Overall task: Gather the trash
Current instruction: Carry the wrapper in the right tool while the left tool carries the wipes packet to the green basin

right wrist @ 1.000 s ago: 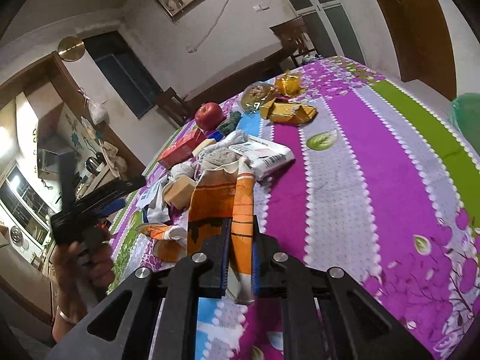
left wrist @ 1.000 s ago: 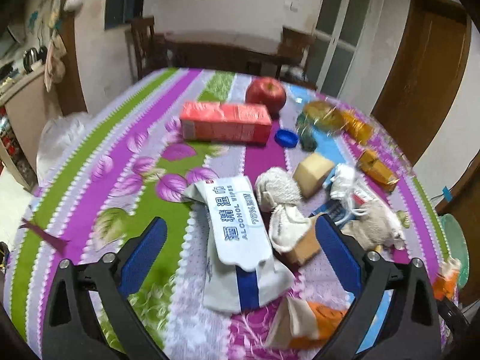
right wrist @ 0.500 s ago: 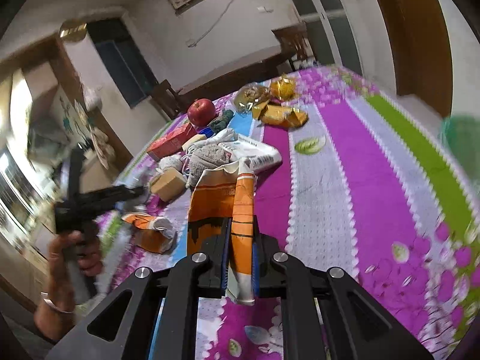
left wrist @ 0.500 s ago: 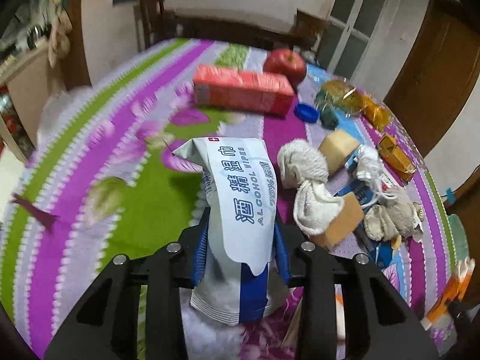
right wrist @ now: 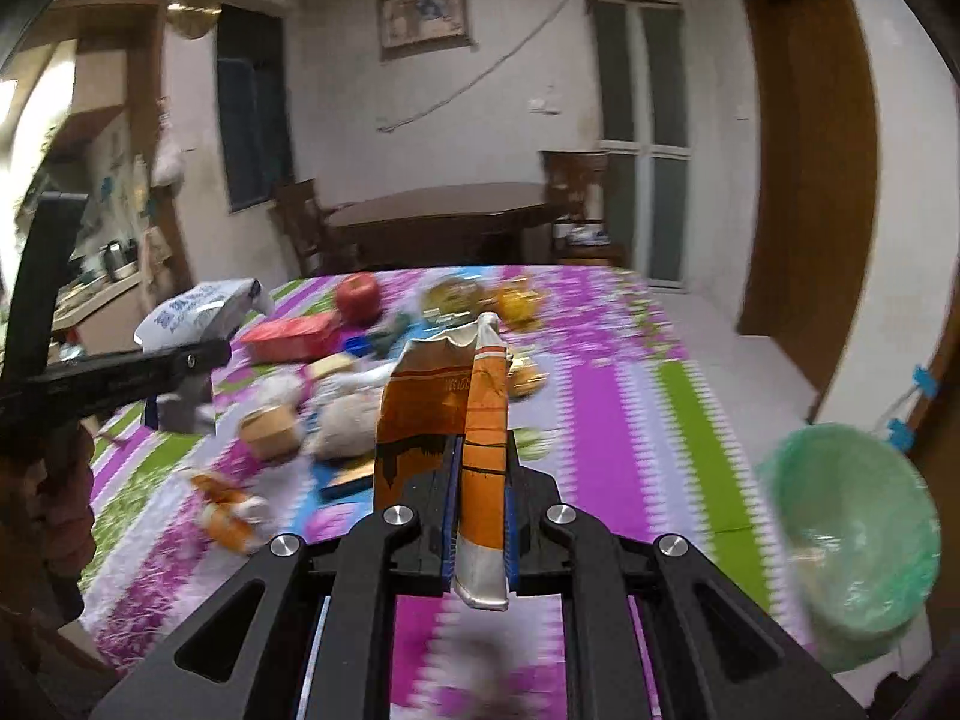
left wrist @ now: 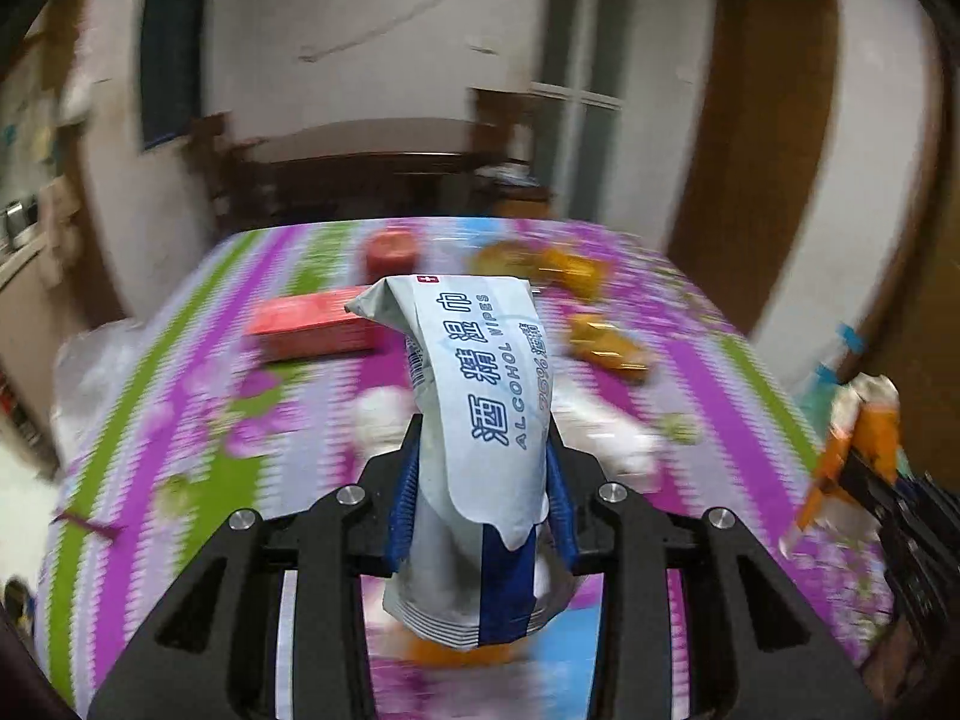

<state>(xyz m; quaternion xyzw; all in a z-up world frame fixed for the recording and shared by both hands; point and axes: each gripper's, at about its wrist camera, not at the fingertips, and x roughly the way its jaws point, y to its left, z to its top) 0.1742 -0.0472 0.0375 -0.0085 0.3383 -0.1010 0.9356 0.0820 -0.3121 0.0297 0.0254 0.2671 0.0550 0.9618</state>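
My left gripper (left wrist: 480, 498) is shut on a white and blue alcohol wipes packet (left wrist: 474, 420) and holds it lifted above the floral tablecloth (left wrist: 180, 420). The packet also shows in the right wrist view (right wrist: 198, 312), held out at the left. My right gripper (right wrist: 477, 516) is shut on a torn orange wrapper (right wrist: 462, 420), raised above the table. That wrapper also shows at the right edge of the left wrist view (left wrist: 852, 450). A green-lined bin (right wrist: 852, 528) stands off the table's right side.
On the table lie a red box (right wrist: 294, 336), a red apple (right wrist: 357, 297), yellow wrappers (right wrist: 516, 300), a tan block (right wrist: 270, 429), a cloth bundle (right wrist: 348, 432) and an orange wrapper (right wrist: 225, 510). A dark dining table (right wrist: 444, 216) and chairs stand behind.
My left gripper closed on the wipes packet and lifted it off the table. My right gripper, holding the orange wrapper, swung right, bringing the green bin into view.
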